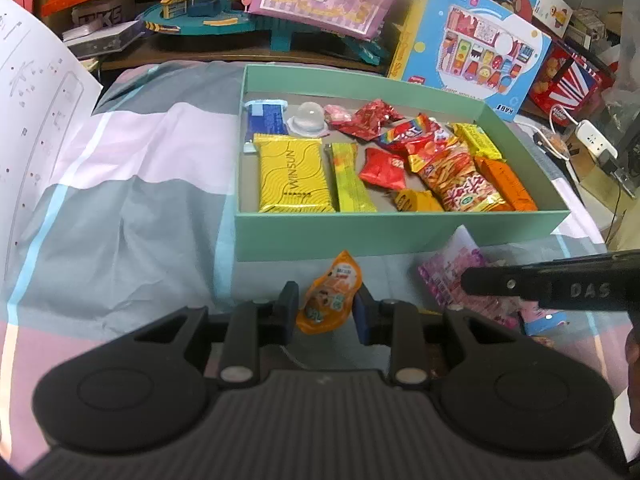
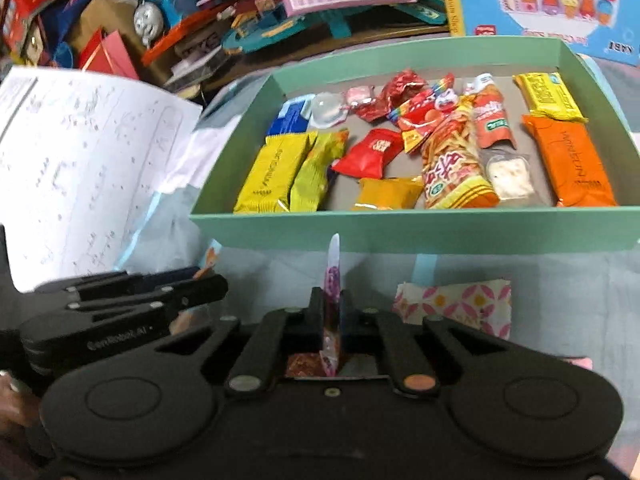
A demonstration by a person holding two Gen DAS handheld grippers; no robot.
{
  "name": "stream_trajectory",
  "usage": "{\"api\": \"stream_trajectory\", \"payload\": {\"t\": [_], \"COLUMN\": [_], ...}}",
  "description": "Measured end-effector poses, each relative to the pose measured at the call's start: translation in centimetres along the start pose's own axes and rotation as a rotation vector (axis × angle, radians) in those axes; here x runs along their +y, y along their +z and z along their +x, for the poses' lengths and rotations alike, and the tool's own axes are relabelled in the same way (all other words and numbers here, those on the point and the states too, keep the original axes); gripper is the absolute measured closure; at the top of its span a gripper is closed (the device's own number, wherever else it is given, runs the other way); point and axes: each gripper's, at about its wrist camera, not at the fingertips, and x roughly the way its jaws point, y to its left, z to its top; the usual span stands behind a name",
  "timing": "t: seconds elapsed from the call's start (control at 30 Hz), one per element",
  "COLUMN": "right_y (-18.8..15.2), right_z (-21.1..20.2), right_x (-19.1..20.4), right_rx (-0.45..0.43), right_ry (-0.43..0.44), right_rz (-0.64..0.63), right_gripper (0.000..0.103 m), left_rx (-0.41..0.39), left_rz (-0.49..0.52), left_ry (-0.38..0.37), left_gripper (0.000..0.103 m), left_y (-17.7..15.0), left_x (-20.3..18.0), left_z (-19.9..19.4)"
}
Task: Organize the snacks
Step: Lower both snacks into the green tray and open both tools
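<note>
The left gripper (image 1: 326, 308) pinches a small orange snack pouch (image 1: 330, 300) between its two fingers, which sit narrow against the pouch's sides. The right gripper (image 2: 330, 312) has its fingers nearly together on a thin pink-and-white packet (image 2: 333, 280), held edge-on so its top sticks up past the fingertips. From the left wrist view that packet reads as a pink printed wrapper under the right gripper's finger.

Directly ahead of both tools, just beyond their tips, stands the near wall of the mint-green box (image 1: 400, 232). Inside it lie many snacks: a yellow WINSUN bar (image 1: 294, 176) to the left front, a lime-yellow bar just beside it, red packets in the middle, a fries-print bag (image 2: 454, 164) and an orange WINSUN bar (image 2: 570, 164) to the right. A pink patterned wrapper (image 2: 460, 304) lies on the bedsheet (image 1: 120, 220) right of the right gripper, outside the box.

The step in hand looks like carrying two picked snacks to the box. Next, each tool probably needs to rise over the near wall, find a bare patch of floor, and release there.
</note>
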Motion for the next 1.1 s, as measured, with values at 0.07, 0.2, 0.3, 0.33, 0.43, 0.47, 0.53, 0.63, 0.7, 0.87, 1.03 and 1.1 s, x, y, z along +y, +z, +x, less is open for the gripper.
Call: {"api": "stream_trajectory", "payload": {"t": [0.07, 0.2, 0.3, 0.33, 0.43, 0.47, 0.53, 0.63, 0.7, 0.87, 1.03, 1.1], "right_y": [0.3, 2.1, 4.4, 5.2, 7.9, 8.7, 10.5, 12.8, 13.9, 15.9, 16.4, 16.2], "right_z": [-0.8, -2.4, -2.3, -2.0, -0.9, -0.4, 0.7, 2.8, 4.2, 6.9, 7.7, 7.4], "right_x": [0.1, 0.4, 0.5, 0.4, 0.4, 0.5, 0.7, 0.8, 0.7, 0.4, -0.3, -0.3], "right_rx": [-0.018, -0.066, -0.101, -0.109, -0.127, -0.13, -0.137, -0.141, -0.139, -0.14, -0.145, -0.162], "right_ry": [0.014, 0.033, 0.025, 0.024, 0.014, 0.009, 0.0, -0.011, -0.017, -0.039, -0.004, -0.025], "right_rz": [0.007, -0.002, -0.002, 0.001, 0.003, -0.001, -0.008, -0.014, -0.02, -0.033, 0.029, 0.013], "right_gripper": [0.096, 0.096, 0.096, 0.096, 0.096, 0.096, 0.096, 0.096, 0.096, 0.091, 0.021, 0.02], "left_rx": [-0.009, -0.044, -0.069, -0.076, -0.084, -0.083, -0.08, -0.071, -0.066, -0.053, -0.077, -0.069], "left_rz": [0.0, 0.007, 0.008, 0.009, 0.014, 0.015, 0.022, 0.021, 0.02, 0.016, -0.005, -0.012], "left_ry": [-0.012, -0.038, -0.034, -0.032, -0.023, -0.021, -0.014, -0.003, 0.003, 0.052, 0.136, 0.136], "left_gripper": [0.075, 0.075, 0.075, 0.075, 0.075, 0.075, 0.075, 0.075, 0.075, 0.066, 0.01, 0.005], "left_y": [0.3, 1.8, 3.9, 4.6, 7.4, 8.3, 10.1, 12.3, 13.5, 15.3, 15.1, 14.9], "left_x": [-0.2, -0.6, -0.7, -0.8, -0.9, -0.9, -1.0, -1.0, -0.8, -0.5, -0.1, 0.0], "left_z": [-0.4, -1.0, -0.3, 0.0, 1.7, 2.4, 4.0, 6.3, 7.6, 10.4, 10.8, 10.7]}}
